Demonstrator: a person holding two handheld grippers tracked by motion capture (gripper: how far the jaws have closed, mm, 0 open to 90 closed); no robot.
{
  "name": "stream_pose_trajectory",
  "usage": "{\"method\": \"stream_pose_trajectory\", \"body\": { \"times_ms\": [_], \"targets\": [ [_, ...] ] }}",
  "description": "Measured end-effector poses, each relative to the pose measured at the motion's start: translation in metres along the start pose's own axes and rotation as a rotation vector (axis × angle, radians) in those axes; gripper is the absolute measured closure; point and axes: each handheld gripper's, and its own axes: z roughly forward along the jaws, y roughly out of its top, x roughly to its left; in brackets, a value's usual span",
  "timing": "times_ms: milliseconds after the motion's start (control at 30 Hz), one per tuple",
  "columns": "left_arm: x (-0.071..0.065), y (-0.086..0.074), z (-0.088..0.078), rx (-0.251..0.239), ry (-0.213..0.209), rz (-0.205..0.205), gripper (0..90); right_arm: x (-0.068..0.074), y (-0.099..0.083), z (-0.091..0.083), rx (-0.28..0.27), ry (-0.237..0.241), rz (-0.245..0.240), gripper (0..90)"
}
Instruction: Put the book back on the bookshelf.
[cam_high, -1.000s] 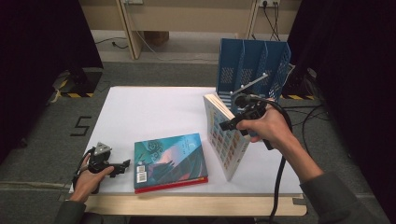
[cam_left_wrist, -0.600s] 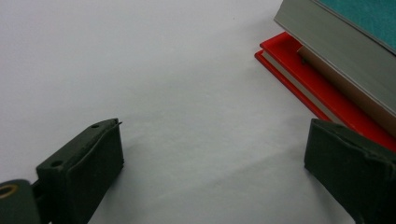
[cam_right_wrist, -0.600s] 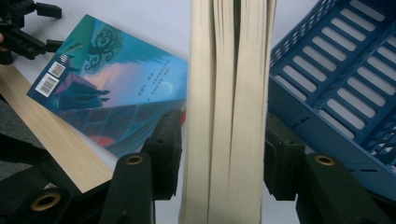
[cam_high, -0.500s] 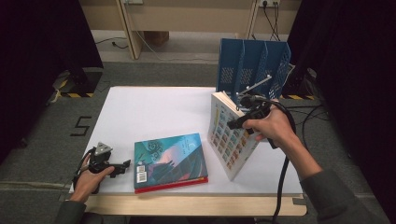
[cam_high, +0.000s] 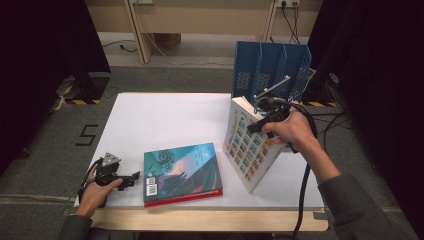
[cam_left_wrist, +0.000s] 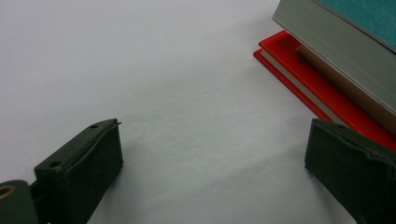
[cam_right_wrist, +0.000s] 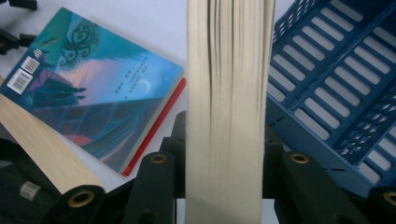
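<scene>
1. Standing on edge on the white table (cam_high: 165, 115), at about 3 o'clock from its centre: a thick paperback book (cam_high: 245, 147), cover printed with a grid of small pictures, leaning slightly, just in front of a blue file rack (cam_high: 272, 70) at 1 o'clock.
2. Clamped on the book's top edge: right gripper (cam_high: 263, 117), jaws just closed in from either side, pads pressing both covers, page block (cam_right_wrist: 226, 112) running straight up between them in the right gripper view.
3. Resting at 8 o'clock near the table's front edge: left gripper (cam_high: 131, 177), jaws wide apart, nothing between them but bare tabletop.
4. Lying flat at 6 o'clock: a teal book (cam_high: 181, 170) stacked on a thin red book (cam_high: 200, 194), barcode toward the front.
5. Handling, as a judgement: fairly heavy for one hand, stiff as a closed block yet prone to fanning or sagging if pinched loosely; glossy cover likely slippery.
6. Best hold, likely: squeezing both covers near the middle of the upper edge, keeping pages shut and weight hanging straight down for lowering into a rack slot.
</scene>
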Motion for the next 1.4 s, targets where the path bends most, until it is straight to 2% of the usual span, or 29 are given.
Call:
{"method": "stream_pose_trajectory", "body": {
  "times_ms": [100, 233, 433, 600, 767, 900, 1100, 1200, 1400],
  "targets": [
    [0.000, 0.000, 0.000, 0.000, 0.000, 0.001, 3.5, 0.001, 0.000, -0.001, 0.003, -0.017, -0.056, 71.8],
    [0.000, 0.000, 0.000, 0.001, -0.002, 0.000, 3.4, 0.001, -0.001, -0.002, -0.005, -0.027, -0.069, 72.6],
    [0.000, 0.000, 0.000, 0.001, -0.002, 0.002, 3.0, 0.004, -0.007, -0.009, -0.038, 0.032, -0.075, 73.3],
    [0.000, 0.000, 0.000, 0.001, -0.005, 0.001, 2.9, 0.014, -0.012, -0.013, -0.065, 0.018, -0.092, 73.5],
    [0.000, 0.000, 0.000, 0.001, -0.008, 0.000, 2.8, 0.018, -0.018, -0.023, -0.101, 0.028, -0.094, 73.5],
    [0.000, 0.000, 0.000, 0.001, -0.007, 0.001, 2.8, 0.017, -0.018, -0.036, -0.131, 0.011, -0.092, 73.6],
    [0.000, 0.000, 0.000, 0.001, -0.007, 0.000, 2.8, 0.013, -0.014, -0.052, -0.131, -0.032, -0.095, 73.6],
    [0.000, 0.000, 0.000, 0.002, -0.006, 0.001, 2.8, 0.010, -0.012, -0.062, -0.124, -0.044, -0.077, 73.6],
    [0.000, 0.000, 0.000, 0.003, -0.008, 0.001, 2.6, 0.003, -0.010, -0.071, -0.087, -0.045, -0.045, 73.5]
  ]
}}
